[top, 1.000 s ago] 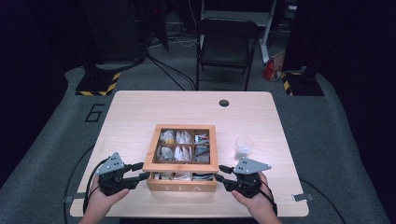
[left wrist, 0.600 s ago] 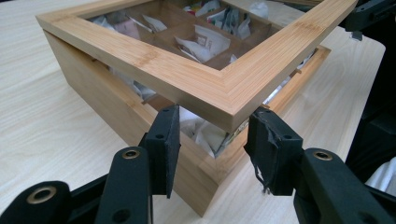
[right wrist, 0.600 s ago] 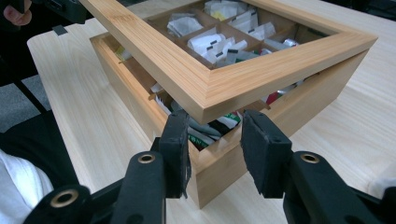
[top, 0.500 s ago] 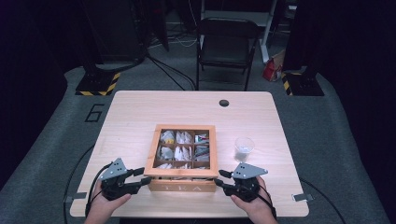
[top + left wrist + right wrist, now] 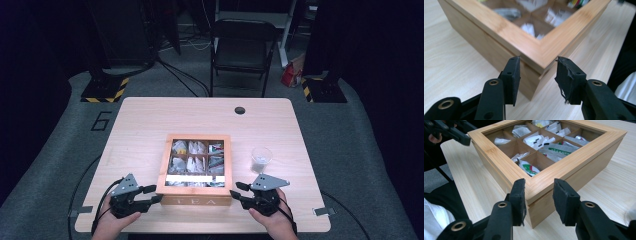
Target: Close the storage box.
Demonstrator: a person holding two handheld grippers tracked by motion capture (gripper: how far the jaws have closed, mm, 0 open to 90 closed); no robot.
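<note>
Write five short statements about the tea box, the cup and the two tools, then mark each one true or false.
1. The wooden tea box has a windowed lid showing compartments of tea packets. True.
2. The left tool is clamped shut on a tea packet. False: it is open, straddling a near corner of the box.
3. The right tool is open at the box's other near corner. True.
4. The clear cup stands inside the box. False: it stands on the table, to the box's right.
5. The box front reads TEA. True.

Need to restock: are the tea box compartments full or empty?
Stocked: packets fill the box compartments seen through the lid.
</note>
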